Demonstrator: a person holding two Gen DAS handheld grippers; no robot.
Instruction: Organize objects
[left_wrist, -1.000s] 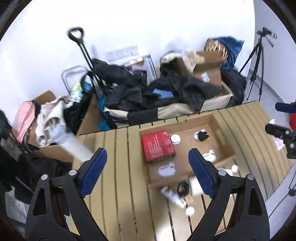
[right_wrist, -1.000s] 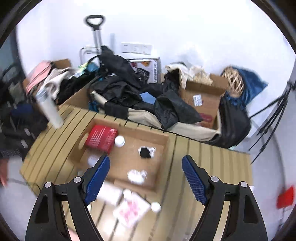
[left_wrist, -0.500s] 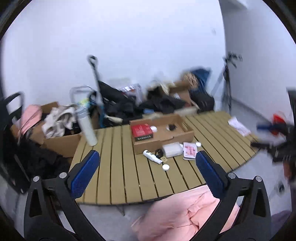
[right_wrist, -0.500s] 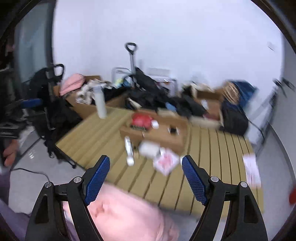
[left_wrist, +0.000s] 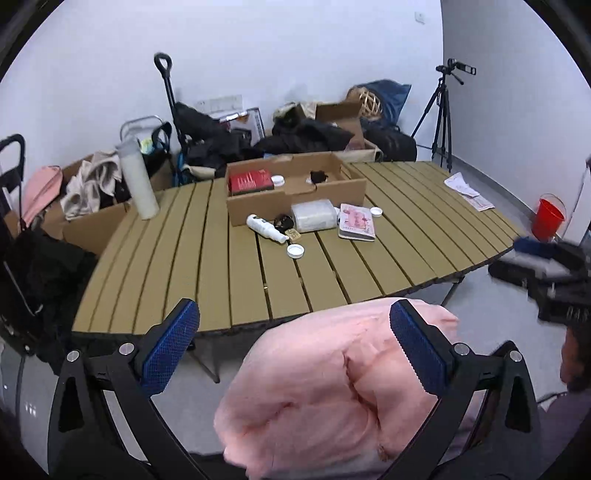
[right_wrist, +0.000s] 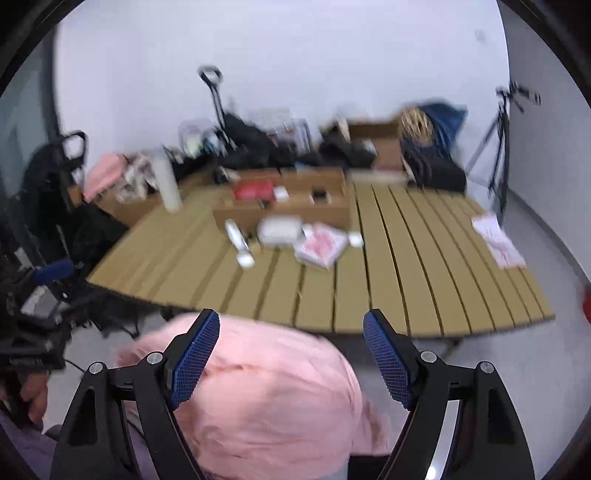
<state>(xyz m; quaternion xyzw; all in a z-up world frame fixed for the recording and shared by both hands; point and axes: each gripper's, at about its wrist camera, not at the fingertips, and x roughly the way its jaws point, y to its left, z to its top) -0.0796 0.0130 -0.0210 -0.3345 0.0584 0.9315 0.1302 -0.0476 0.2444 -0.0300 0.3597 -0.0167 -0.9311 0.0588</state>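
Centrally on the slatted table (left_wrist: 207, 258) sits an open cardboard box (left_wrist: 295, 197) holding a red box (left_wrist: 250, 181), a white lid (left_wrist: 277, 180) and a small black item (left_wrist: 318, 176). Just in front of it lie a white tube (left_wrist: 266, 228), a small black object (left_wrist: 283, 222), a clear plastic container (left_wrist: 314, 219), a pink-printed booklet (left_wrist: 357, 221), and two loose white caps (left_wrist: 295, 251), one near the booklet's far corner. A tall white bottle (left_wrist: 136, 177) stands upright near the table's left end, and papers (left_wrist: 467, 190) lie at its far right.

Both tools are held back from the table, above a pink padded garment (left_wrist: 332, 387). The left hand-held gripper (left_wrist: 295, 350) has its blue-padded fingers (left_wrist: 171, 347) spread wide, with nothing between them and touching nothing. The right hand-held gripper (right_wrist: 291, 358) is likewise wide apart and empty; its view is blurred, though the box (right_wrist: 284, 201) and booklet (right_wrist: 321, 243) can be made out.

Behind the table are piles of dark clothing (left_wrist: 221, 144), more cardboard boxes (left_wrist: 340, 114), a tripod (left_wrist: 441, 114) and a red bucket (left_wrist: 548, 218) on the floor.
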